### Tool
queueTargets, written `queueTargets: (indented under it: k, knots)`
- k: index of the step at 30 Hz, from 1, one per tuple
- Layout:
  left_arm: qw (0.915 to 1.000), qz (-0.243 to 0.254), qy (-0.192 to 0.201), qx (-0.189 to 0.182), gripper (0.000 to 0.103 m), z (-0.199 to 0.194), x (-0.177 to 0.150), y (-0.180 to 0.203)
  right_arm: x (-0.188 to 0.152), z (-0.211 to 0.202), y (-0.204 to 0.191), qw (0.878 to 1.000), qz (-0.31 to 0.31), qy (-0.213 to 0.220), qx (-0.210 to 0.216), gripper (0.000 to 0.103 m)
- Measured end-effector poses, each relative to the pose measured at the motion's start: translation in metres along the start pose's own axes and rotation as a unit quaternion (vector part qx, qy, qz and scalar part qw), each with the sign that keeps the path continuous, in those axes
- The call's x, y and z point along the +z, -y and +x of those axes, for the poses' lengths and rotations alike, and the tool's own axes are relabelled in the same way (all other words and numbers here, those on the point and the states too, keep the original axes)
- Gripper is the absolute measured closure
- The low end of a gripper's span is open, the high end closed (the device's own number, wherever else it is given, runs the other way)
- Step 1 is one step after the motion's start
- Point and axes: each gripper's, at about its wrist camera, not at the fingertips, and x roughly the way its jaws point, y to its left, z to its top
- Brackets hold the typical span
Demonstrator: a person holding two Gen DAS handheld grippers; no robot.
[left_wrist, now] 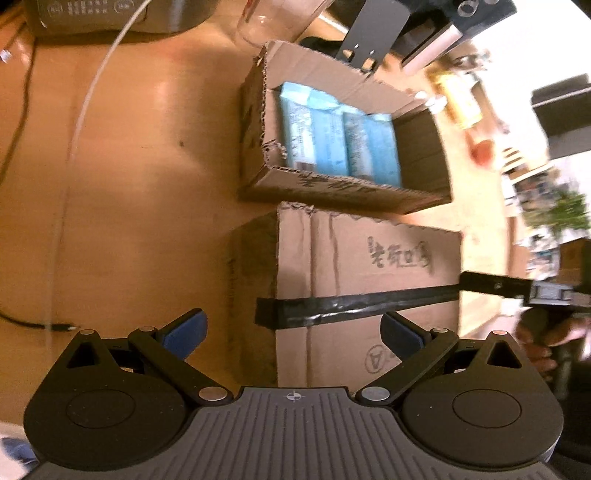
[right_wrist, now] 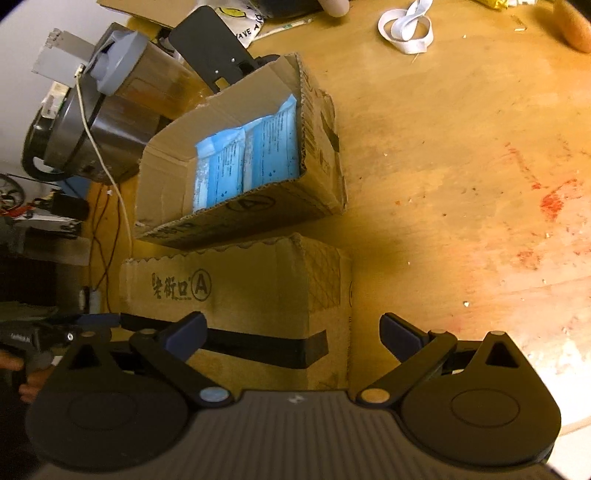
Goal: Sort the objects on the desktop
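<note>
An open cardboard box point(left_wrist: 325, 192) point(right_wrist: 258, 214) on the wooden table holds two blue packets point(left_wrist: 336, 136) point(right_wrist: 251, 158). In front of it stands a closed cardboard box point(left_wrist: 369, 266) point(right_wrist: 258, 288) sealed with black tape. My left gripper point(left_wrist: 293, 332) is open and empty, over the closed box's left edge. My right gripper point(right_wrist: 293, 332) is open and empty, over the closed box's right edge. The other gripper's finger point(left_wrist: 495, 286) point(right_wrist: 99, 319) shows at the side of each view.
A steel kettle-like appliance point(right_wrist: 107, 110) with a white cord point(left_wrist: 85, 122) stands behind the boxes. A black cable point(left_wrist: 33, 325) lies at left. A white strap point(right_wrist: 406, 26) and wrappers point(right_wrist: 243, 18) lie at the far side. A clear glass point(left_wrist: 273, 22) stands behind the open box.
</note>
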Motion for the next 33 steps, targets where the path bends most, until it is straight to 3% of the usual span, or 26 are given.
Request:
queueTargets:
  k: [5,9,10,11,14,16,25,33]
  knots:
    - [0.9996,-0.007,0.004,-0.028,0.000,0.004,0.000,-0.014,-0.002,0.005,0.008,1.000,0.004,-0.006,0.020,0.000]
    - [0.9992,-0.016,0.002,-0.036,0.006,0.008,0.001,-0.023,-0.003,0.006,0.011,0.999,0.008,-0.008,0.031,0.010]
    - [0.9991,-0.019,0.002,-0.038,0.024,0.009,0.002,-0.026,-0.004,0.006,0.011,0.999,0.007,-0.007,0.034,0.017]
    - [0.9988,-0.022,0.002,-0.045,0.035,0.011,0.002,-0.028,-0.004,0.007,0.012,0.999,0.006,-0.008,0.037,0.022]
    - [0.9976,-0.027,-0.001,-0.064,0.058,0.014,0.001,-0.032,-0.005,0.006,0.012,0.998,0.002,-0.010,0.054,0.041]
    - [0.9975,-0.028,0.005,-0.065,0.058,0.014,0.000,-0.031,-0.005,0.005,0.011,0.998,0.001,-0.010,0.058,0.053]
    - [0.9980,-0.035,0.027,-0.045,0.059,0.007,-0.011,-0.021,-0.007,-0.002,0.006,0.998,0.000,-0.019,0.061,0.055]
    - [0.9965,-0.056,0.048,-0.039,0.059,-0.029,-0.030,0.003,-0.009,-0.038,-0.013,0.998,0.010,-0.013,0.057,0.055]
